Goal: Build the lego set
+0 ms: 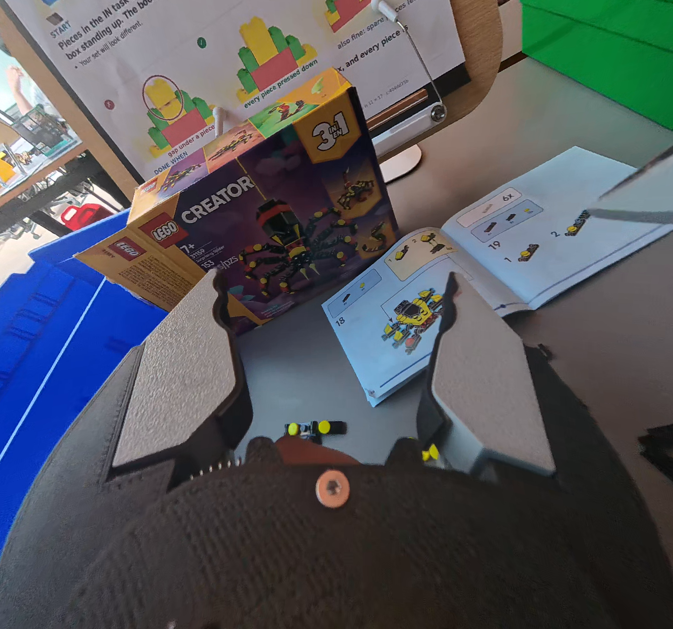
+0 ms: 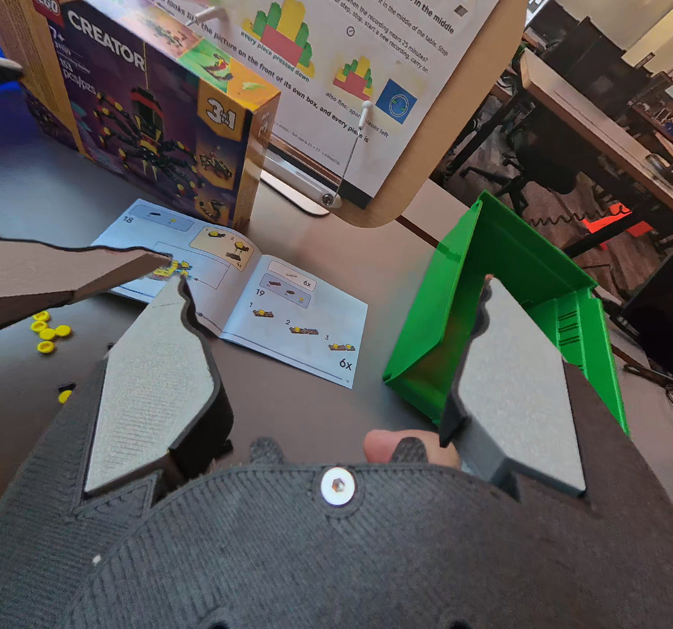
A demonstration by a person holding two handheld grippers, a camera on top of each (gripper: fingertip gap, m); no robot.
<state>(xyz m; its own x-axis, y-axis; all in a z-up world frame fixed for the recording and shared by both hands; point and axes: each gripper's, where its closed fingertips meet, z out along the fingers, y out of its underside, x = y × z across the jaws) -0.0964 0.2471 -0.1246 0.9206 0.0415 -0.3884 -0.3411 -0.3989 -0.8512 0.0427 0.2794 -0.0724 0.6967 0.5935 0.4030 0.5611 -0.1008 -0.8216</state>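
My left gripper [image 1: 335, 284] is open and empty above the grey table [image 1: 320, 375]. A small black piece with yellow studs [image 1: 315, 428] lies on the table close under its base, and a yellow bit [image 1: 431, 453] shows by its right finger. My right gripper [image 2: 335, 282] is open and empty, over the table between the open instruction booklet [image 2: 273, 302] and the green bin [image 2: 491, 302]. Several yellow round pieces [image 2: 47, 331] lie loose at the left. The left gripper's finger [image 2: 91, 265] reaches in over the booklet's left page. The booklet also shows in the left wrist view [image 1: 491, 265].
The set's box [image 1: 255, 218] stands upright behind the booklet, also in the right wrist view [image 2: 145, 102]. A poster on a wooden board [image 1: 255, 29] stands at the back. A blue bin [image 1: 54, 320] is at the left. A person's fingertip [image 2: 382, 444] shows under my right gripper.
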